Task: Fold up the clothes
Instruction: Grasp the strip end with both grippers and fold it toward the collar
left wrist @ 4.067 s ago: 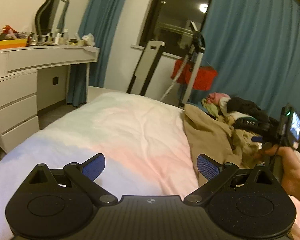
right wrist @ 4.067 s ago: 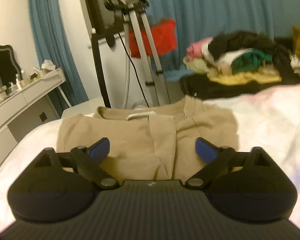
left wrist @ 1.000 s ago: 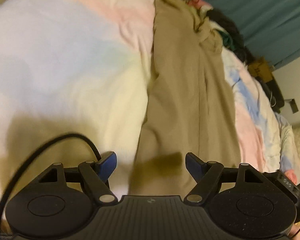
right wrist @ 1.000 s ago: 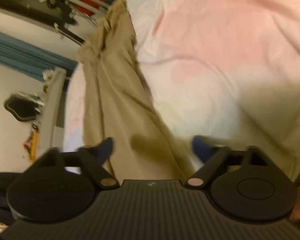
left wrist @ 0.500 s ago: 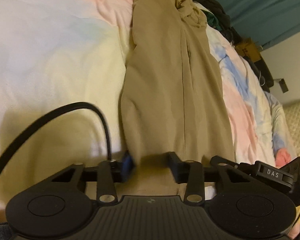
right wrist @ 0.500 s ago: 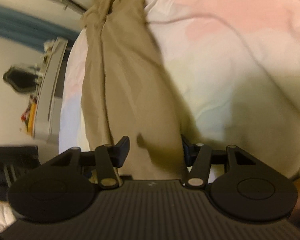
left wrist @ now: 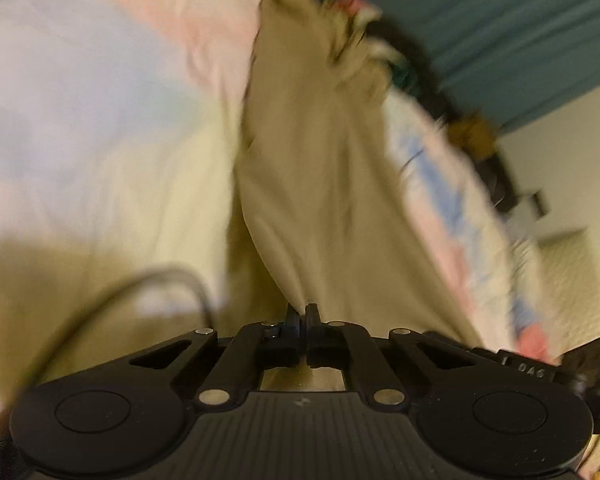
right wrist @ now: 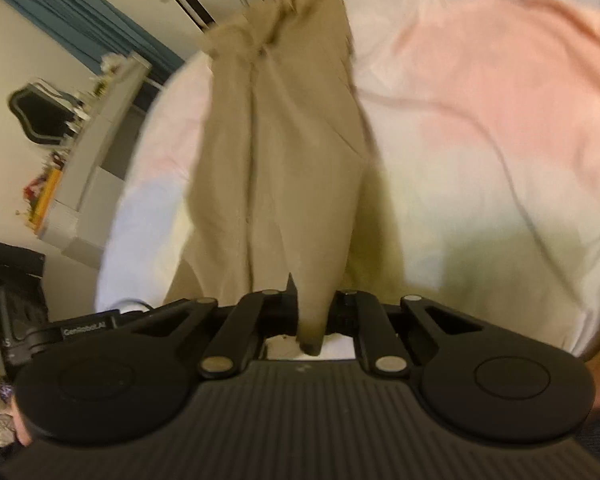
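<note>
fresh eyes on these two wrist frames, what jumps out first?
The long tan garment stretched down the middle of the pastel bedspread. Its near edge is pinched in both tools: left tool shut on one corner, right tool on the other. Teal curtains hang behind.

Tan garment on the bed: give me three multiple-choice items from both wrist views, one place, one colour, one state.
1. Where does the long tan fabric garment lie?
A. on the pastel patchwork bedspread
B. on the white dresser
C. on the floor

2. What colour are the curtains?
A. red
B. teal blue
C. white

3. How do the two grippers stand?
A. both open
B. one open
C. both shut on the garment's near end

Answers: 1 A, bedspread shows on both sides of the garment. 2 B, teal folds beyond the bed. 3 C, left gripper and right gripper each pinch tan cloth.
</note>
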A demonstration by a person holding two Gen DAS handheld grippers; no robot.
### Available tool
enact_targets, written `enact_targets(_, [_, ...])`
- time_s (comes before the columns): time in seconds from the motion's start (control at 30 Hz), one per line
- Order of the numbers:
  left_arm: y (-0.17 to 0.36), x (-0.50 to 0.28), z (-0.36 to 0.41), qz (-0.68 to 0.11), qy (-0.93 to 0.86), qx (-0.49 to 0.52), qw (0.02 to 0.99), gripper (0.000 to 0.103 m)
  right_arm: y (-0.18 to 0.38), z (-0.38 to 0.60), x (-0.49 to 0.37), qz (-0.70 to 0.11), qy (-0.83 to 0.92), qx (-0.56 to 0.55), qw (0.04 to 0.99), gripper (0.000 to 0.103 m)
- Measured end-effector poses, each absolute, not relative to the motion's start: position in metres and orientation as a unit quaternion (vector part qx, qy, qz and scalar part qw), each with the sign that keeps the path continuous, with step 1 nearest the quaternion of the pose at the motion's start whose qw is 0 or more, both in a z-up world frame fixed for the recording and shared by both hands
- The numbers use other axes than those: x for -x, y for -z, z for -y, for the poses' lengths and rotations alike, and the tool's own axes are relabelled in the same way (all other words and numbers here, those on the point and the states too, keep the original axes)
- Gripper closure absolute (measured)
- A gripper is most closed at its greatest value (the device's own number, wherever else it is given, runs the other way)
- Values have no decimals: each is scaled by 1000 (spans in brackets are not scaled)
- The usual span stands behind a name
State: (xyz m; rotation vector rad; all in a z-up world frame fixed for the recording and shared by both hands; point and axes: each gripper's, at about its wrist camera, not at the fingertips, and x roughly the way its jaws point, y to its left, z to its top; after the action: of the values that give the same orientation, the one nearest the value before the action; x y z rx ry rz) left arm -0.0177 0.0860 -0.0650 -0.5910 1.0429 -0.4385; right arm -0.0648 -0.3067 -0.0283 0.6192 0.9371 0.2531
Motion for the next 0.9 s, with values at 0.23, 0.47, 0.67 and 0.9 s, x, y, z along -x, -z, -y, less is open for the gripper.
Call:
enact_targets(0.23, [-23, 38, -111, -381, 245, 339, 825, 101, -54, 325, 77, -349, -157, -300, 874, 94])
enact_targets(0.47, [-42, 111, -128, -355, 263, 382, 812, 101, -70, 338, 144, -309, -193, -315, 876, 94])
enact_targets(0.67, [-20, 163, -142, -373, 254, 419, 788, 101, -41, 338, 185, -327, -183, -331, 866, 94])
enact_targets(0.9, [-25, 91, -129, -362, 233, 407, 806, 101, -49, 339, 123, -303, -166, -328, 879, 94])
